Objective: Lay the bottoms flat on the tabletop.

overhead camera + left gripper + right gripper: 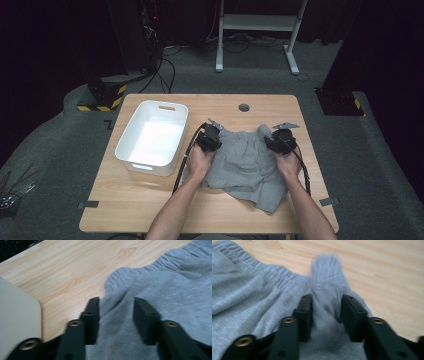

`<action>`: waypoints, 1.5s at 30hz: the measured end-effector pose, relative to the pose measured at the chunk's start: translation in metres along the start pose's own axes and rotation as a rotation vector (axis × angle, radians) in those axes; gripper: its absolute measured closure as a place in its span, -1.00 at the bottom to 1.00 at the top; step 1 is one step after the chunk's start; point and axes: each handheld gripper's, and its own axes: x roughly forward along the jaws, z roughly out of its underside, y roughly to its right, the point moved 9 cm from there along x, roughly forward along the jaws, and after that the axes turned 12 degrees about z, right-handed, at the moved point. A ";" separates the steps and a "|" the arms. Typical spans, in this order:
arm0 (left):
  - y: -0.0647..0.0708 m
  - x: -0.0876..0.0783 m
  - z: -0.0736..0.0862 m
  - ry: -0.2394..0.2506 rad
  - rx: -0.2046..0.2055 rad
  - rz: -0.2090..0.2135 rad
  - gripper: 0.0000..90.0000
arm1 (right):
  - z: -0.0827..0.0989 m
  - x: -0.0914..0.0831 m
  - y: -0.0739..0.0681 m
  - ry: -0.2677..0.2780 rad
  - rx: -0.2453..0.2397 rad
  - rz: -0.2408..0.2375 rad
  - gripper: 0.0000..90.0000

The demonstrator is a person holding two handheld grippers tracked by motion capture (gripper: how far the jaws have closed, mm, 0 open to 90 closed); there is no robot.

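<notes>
High view: grey shorts (245,167) lie on the table (150,200) right of a white bin (152,137) — waistband far, legs near.

Left gripper (116,312) view: jaws parted, astride a waistband fold.

Right gripper (326,312) view: jaws apart — bunched cloth between.

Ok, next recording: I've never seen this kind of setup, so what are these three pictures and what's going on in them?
A person works with hand-held tongs, one pair per hand. The high view looks down on a wooden table; the other two come from cameras riding on each pair. On the table lie grey shorts and a white bin to their left. The left tongs and right tongs each stand parted around a bunched fold at the elastic waistband; whether the pads press it is unclear.
</notes>
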 end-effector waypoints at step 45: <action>0.024 -0.064 0.114 0.055 -0.010 0.142 0.79 | 0.076 -0.075 -0.026 0.013 -0.138 -0.142 0.96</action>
